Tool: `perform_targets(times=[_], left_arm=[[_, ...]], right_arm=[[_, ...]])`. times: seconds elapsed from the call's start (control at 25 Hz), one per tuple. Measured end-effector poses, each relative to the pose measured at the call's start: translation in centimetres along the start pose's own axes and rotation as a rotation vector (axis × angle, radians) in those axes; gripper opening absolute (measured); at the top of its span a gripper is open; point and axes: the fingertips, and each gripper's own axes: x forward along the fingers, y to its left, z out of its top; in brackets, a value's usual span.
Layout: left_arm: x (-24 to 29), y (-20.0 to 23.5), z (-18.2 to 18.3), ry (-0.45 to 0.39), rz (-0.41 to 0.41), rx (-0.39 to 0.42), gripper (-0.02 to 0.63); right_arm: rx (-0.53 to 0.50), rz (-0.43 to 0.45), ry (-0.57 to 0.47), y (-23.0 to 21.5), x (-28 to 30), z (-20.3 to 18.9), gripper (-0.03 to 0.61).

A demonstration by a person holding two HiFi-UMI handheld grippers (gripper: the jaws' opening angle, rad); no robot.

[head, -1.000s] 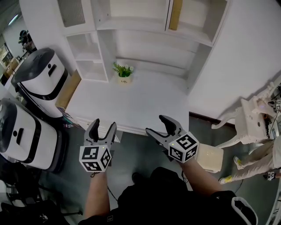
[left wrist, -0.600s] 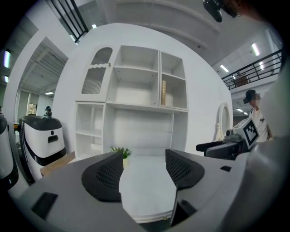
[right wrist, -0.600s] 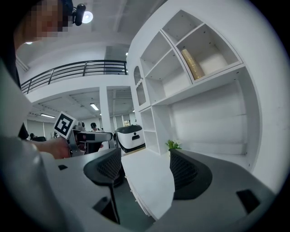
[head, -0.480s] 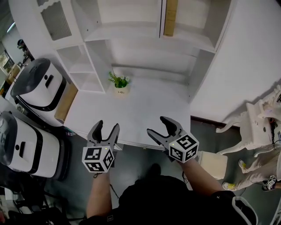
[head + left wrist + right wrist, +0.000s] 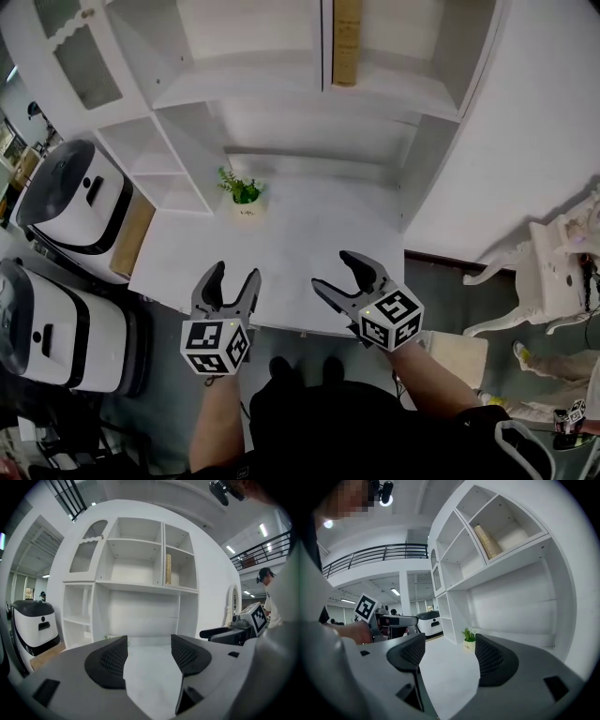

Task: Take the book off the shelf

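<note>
A tan book [image 5: 347, 42] stands upright in the upper right compartment of the white shelf unit [image 5: 281, 89]; it also shows in the left gripper view [image 5: 168, 569] and leaning in the right gripper view [image 5: 486, 541]. My left gripper [image 5: 229, 285] hovers open over the front edge of the white desk [image 5: 309, 234], nothing between its fingers. My right gripper [image 5: 336, 272] is open too, over the desk's front edge further right. Both are far below the book.
A small potted plant [image 5: 242, 192] sits at the back left of the desk. Two white and black machines [image 5: 70, 197] stand on the floor to the left. A white wall [image 5: 525, 141] flanks the shelf on the right, with a white chair [image 5: 553, 272] beyond.
The view has shifted upward and closer to the desk, so more of the shelf and book shows. Both grippers stay open, now over the desk's front edge.
</note>
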Motion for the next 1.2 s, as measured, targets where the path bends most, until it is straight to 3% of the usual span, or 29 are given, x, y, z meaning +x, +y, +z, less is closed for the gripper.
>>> perform_targets(times=[0.36, 0.76, 1.2], left_arm=[[6.3, 3.5, 1.4, -0.015, -0.122, 0.014, 0.296], [12.5, 10.0, 6.8, -0.029, -0.333, 0.062, 0.261], [17.3, 6.4, 10.7, -0.063, -0.441, 0.108, 0.233]], right_arm=[[-0.024, -0.136, -0.014, -3.5, 4.7, 2.7, 0.345], [0.006, -0.306, -0.069, -4.2, 12.4, 7.0, 0.345], [-0.046, -0.437, -0.111, -8.6, 8.1, 11.3, 0.345]])
